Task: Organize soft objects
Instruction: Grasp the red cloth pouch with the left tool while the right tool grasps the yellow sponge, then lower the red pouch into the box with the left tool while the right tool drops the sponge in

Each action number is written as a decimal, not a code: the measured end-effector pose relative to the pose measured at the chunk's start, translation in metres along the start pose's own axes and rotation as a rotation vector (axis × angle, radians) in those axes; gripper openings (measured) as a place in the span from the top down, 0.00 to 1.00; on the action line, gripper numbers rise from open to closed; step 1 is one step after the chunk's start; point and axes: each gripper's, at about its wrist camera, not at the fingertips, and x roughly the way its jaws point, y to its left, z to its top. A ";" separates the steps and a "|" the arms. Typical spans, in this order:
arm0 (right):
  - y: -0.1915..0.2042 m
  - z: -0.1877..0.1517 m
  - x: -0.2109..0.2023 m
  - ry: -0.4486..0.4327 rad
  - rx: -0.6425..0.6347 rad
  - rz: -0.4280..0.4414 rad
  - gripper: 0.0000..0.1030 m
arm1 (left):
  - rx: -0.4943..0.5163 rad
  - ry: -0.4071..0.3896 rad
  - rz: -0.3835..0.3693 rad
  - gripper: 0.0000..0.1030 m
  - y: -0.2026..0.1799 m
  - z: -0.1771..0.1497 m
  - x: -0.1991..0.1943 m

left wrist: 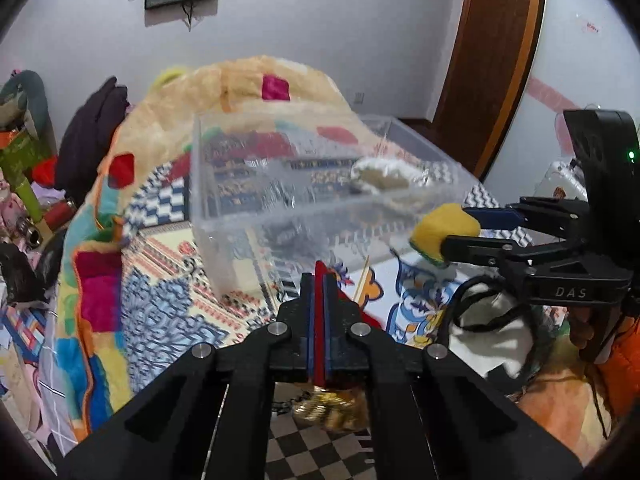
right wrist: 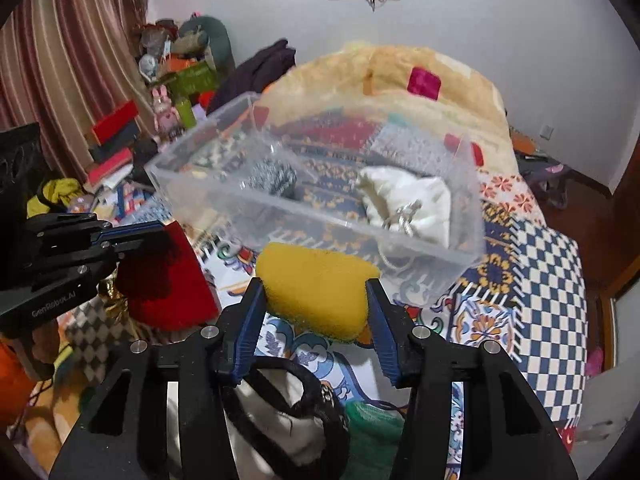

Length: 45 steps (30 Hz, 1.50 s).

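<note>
**Right wrist view: sponge held just short of the bin**

Right wrist view shows the right gripper (right wrist: pixel 316 300) with its fingers closed on a yellow sponge (right wrist: pixel 316 286), the sponge's long axis running across from finger to finger. The clear bin (right wrist: pixel 192 188) lies straight ahead and slightly above the sponge, its near wall just beyond it; reaching it looks like a short forward carry over that wall. Inside the bin sit a white pouch (right wrist: pixel 404 200) at right and a grey knit item (right wrist: pixel 272 178) at left. The left gripper (right wrist: pixel 160 236), off to the left and a little further back from the bin, pinches a red cloth (right wrist: pixel 168 284).

Left wrist view adds what the first cannot: the left gripper (left wrist: pixel 320 276) has its fingers pressed nearly together on a thin red fold, and the right gripper (left wrist: pixel 456 232) is seen side-on, the sponge (left wrist: pixel 444 228) level with the bin (left wrist: pixel 248 216) rim. A gold item (left wrist: pixel 328 410) hangs below the left fingers; a white bag (left wrist: pixel 492 332) lies on the bed.
</note>
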 end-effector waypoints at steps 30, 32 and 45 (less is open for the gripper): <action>-0.020 0.062 0.000 -0.155 0.062 -0.029 0.55 | -0.077 -0.211 0.106 0.98 0.014 0.105 0.005; -0.021 0.062 0.013 -0.121 0.061 -0.029 0.55 | -0.081 -0.185 0.120 0.98 0.017 0.103 0.018; -0.015 0.057 0.050 0.003 0.023 -0.057 0.50 | -0.082 -0.013 0.116 0.97 0.024 0.082 0.068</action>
